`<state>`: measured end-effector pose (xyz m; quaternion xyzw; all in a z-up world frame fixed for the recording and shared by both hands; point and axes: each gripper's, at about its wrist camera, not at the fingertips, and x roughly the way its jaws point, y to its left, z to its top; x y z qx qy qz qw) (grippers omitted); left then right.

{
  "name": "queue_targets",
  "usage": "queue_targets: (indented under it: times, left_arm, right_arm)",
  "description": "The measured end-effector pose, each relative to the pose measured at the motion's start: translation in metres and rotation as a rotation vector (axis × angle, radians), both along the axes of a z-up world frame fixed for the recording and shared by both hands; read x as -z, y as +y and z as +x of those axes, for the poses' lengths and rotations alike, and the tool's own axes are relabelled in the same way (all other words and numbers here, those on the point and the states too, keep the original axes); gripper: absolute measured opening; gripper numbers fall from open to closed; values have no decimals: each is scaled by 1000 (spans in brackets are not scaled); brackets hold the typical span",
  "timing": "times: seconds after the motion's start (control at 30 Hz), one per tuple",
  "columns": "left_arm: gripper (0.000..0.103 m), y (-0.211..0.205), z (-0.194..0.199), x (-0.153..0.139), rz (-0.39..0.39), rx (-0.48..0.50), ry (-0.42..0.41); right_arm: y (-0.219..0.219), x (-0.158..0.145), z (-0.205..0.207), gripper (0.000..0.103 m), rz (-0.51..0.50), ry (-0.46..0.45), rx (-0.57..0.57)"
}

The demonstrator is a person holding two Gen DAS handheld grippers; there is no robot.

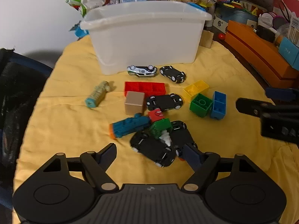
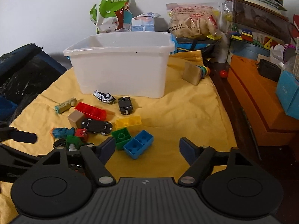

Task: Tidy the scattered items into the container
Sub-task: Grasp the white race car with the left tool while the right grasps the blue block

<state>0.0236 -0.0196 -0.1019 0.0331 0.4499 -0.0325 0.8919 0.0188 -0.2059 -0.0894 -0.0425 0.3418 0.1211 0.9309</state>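
Note:
A white plastic bin [image 1: 145,37] [image 2: 119,69] stands at the back of a yellow cloth [image 1: 65,112]. Scattered toys lie in front of it: black toy cars [image 1: 164,102] [image 2: 96,126], a white car [image 1: 142,71], a red brick [image 1: 144,88], yellow brick [image 2: 128,122], green brick [image 1: 200,104] [image 2: 121,138], blue brick [image 1: 217,105] [image 2: 139,144], a tan cube [image 1: 134,102] and a blue train [image 1: 129,126]. My left gripper [image 1: 149,152] is open and empty, its fingers either side of a black car [image 1: 153,149]. My right gripper [image 2: 147,146] is open and empty, just right of the blue brick.
Snack bags [image 2: 112,13] and a clear bag [image 2: 194,22] stand behind the bin. An orange box [image 2: 261,97] and cluttered shelves line the right side. A wooden block [image 2: 192,72] lies right of the bin. A dark bag [image 2: 24,71] sits at the left.

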Motion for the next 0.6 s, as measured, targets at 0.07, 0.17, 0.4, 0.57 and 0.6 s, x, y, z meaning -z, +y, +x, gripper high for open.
queue_targets:
  times: [0.07, 0.17, 0.4, 0.57, 0.6]
  left_arm:
    - [82, 1, 5, 7, -12, -8, 11]
    - [77, 5, 7, 11, 2, -19, 10]
    - [77, 18, 5, 14, 7, -49, 19]
    - [77, 3, 12, 20, 22, -37, 15]
    - [77, 2, 14, 22, 32, -44, 15]
  right_arm:
    - [1, 0, -2, 81, -18, -4, 3]
    - [1, 1, -3, 83, -15, 0, 20]
    - [5, -1, -4, 84, 3, -8, 34]
    - [4, 0, -4, 85, -8, -19, 34]
    - [4, 2, -5, 85, -11, -17, 35]
